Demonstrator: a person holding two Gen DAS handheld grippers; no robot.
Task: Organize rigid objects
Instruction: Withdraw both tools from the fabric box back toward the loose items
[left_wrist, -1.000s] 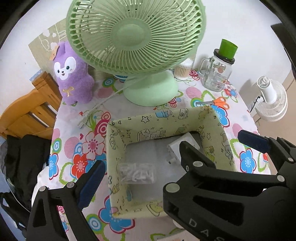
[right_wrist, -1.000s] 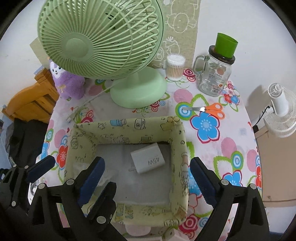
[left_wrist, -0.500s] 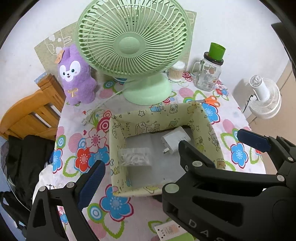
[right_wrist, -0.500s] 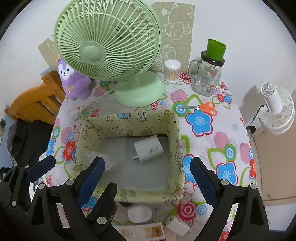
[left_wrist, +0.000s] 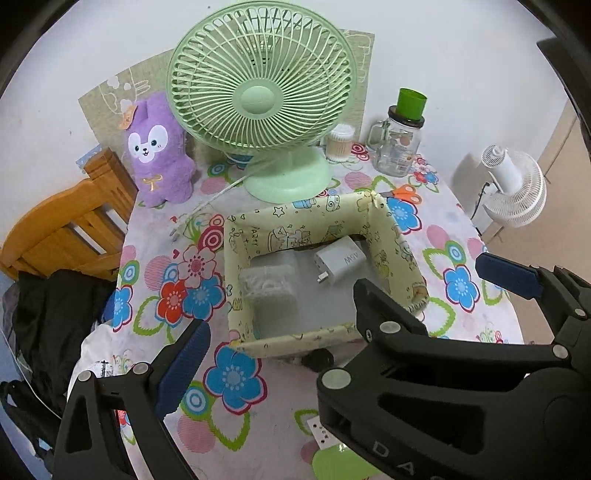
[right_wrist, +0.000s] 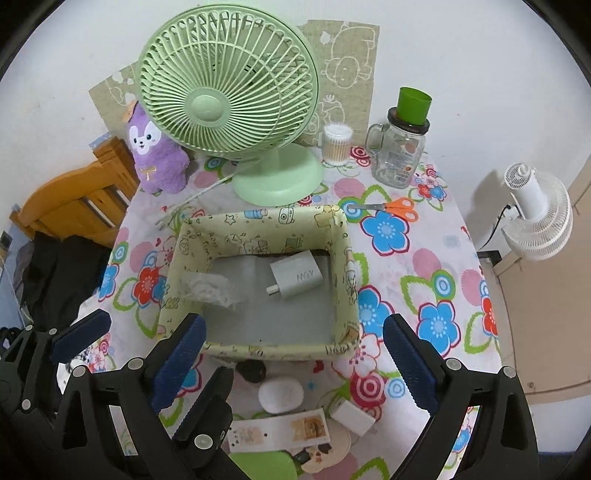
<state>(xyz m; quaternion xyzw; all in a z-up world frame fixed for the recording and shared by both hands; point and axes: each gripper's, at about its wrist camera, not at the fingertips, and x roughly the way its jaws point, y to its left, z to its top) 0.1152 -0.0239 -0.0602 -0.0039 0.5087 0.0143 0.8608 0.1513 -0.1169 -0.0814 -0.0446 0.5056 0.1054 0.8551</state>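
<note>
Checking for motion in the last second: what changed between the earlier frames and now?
Both grippers pulled back and up from the fabric storage box: it looks smaller now, and items in front of it, a white oval case and a white eraser-like block, came into view. Left gripper and right gripper stay open and empty. The white charger and clear plastic bag stayed in the box; the green fan and scissors did not move.

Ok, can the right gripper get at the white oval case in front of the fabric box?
Probably yes. The right gripper is open, and the white oval case lies uncovered on the tablecloth between its fingers, just before the fabric box. A black round object sits close beside it.
</note>
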